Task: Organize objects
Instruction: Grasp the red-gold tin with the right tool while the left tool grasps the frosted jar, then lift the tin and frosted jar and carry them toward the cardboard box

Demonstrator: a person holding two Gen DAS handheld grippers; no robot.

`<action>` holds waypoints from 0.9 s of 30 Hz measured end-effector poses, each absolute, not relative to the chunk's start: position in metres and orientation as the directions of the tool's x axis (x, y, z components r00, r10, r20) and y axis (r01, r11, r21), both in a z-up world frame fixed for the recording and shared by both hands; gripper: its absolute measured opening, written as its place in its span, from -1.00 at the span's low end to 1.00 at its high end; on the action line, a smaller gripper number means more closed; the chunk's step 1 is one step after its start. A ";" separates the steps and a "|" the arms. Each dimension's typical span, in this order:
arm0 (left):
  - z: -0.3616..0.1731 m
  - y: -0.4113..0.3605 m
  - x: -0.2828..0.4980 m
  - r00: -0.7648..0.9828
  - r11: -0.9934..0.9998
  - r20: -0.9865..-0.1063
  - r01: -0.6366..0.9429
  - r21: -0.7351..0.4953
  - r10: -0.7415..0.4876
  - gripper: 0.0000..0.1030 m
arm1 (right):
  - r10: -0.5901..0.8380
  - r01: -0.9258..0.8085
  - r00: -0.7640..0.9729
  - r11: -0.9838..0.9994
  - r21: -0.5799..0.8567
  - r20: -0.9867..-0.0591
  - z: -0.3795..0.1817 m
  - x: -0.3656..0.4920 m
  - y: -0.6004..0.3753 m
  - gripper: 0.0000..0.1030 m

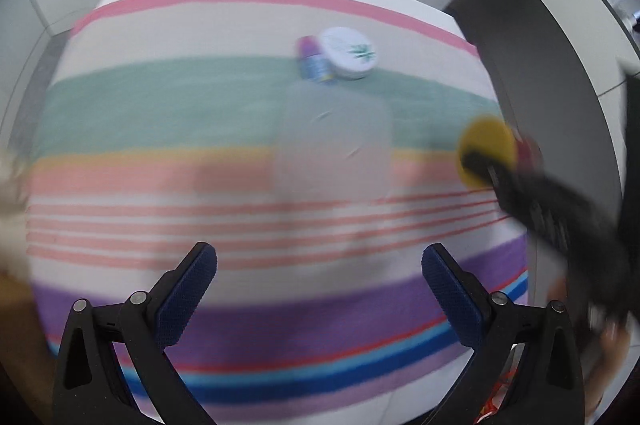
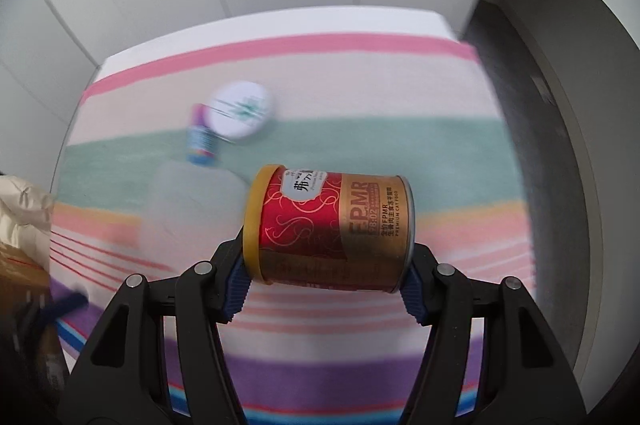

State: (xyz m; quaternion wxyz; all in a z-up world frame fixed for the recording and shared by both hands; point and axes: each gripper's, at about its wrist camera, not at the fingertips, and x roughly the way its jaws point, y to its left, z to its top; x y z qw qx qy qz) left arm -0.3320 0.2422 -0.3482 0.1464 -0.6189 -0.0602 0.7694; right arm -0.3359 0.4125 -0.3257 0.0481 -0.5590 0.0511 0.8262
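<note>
The bench (image 2: 400, 21) carries a striped cloth (image 2: 360, 129) that covers nearly all of its top. On the cloth lies one translucent plastic pouch (image 1: 334, 141), flat, on the green and yellow bands; both views blur it.

The right hand-held gripper (image 2: 324, 279) is clenched on one cat food can (image 2: 330, 229), red and gold with a yellow lid. The can is held off the cloth, lying on its side, long axis crosswise between the pads, lid toward the left. In the left wrist view the same can (image 1: 490, 149) shows lid-on at the right edge, right of the pouch.

Beyond the pouch stand one round white tin (image 2: 242, 115) with a green leaf print and one small purple and blue bottle (image 2: 200, 139), touching or nearly so. They lie ahead and to the left of the held can, so setting it with that group would probably mean carrying it forward and leftward.

The left hand-held gripper (image 1: 320, 265) is released, empty, pads wide apart, hovering over the pink and purple stripes, with the pouch straight ahead and nearer to it than the tin and bottle.
</note>
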 end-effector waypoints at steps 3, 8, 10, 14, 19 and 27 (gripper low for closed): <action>-0.357 0.267 -0.354 -0.184 -0.960 -0.948 -0.163 -0.229 0.258 1.00 | 0.020 -0.172 -0.369 -0.984 0.047 -0.929 -0.324 -0.314 0.431 0.24; -0.390 0.289 -0.384 -0.142 -0.979 -0.977 -0.147 -0.139 0.160 0.87 | 0.007 -0.179 -0.356 -0.982 0.061 -0.934 -0.328 -0.303 0.440 0.24; -0.387 0.296 -0.384 -0.189 -0.987 -0.979 -0.155 -0.045 0.075 0.60 | 0.004 -0.174 -0.355 -0.983 0.062 -0.935 -0.331 -0.304 0.444 0.24; -0.386 0.296 -0.381 -0.188 -0.987 -0.977 -0.142 -0.075 0.101 0.59 | 0.003 -0.152 -0.362 -0.987 0.055 -0.932 -0.327 -0.298 0.452 0.24; -0.360 0.289 -0.366 -0.239 -0.988 -0.966 -0.142 -0.060 0.093 0.59 | 0.005 -0.130 -0.371 -0.990 0.046 -0.928 -0.318 -0.293 0.447 0.24; -0.291 0.266 -0.347 -0.305 -0.995 -0.952 -0.101 -0.009 0.040 0.59 | -0.006 -0.096 -0.428 -0.994 0.052 -0.904 -0.272 -0.289 0.430 0.24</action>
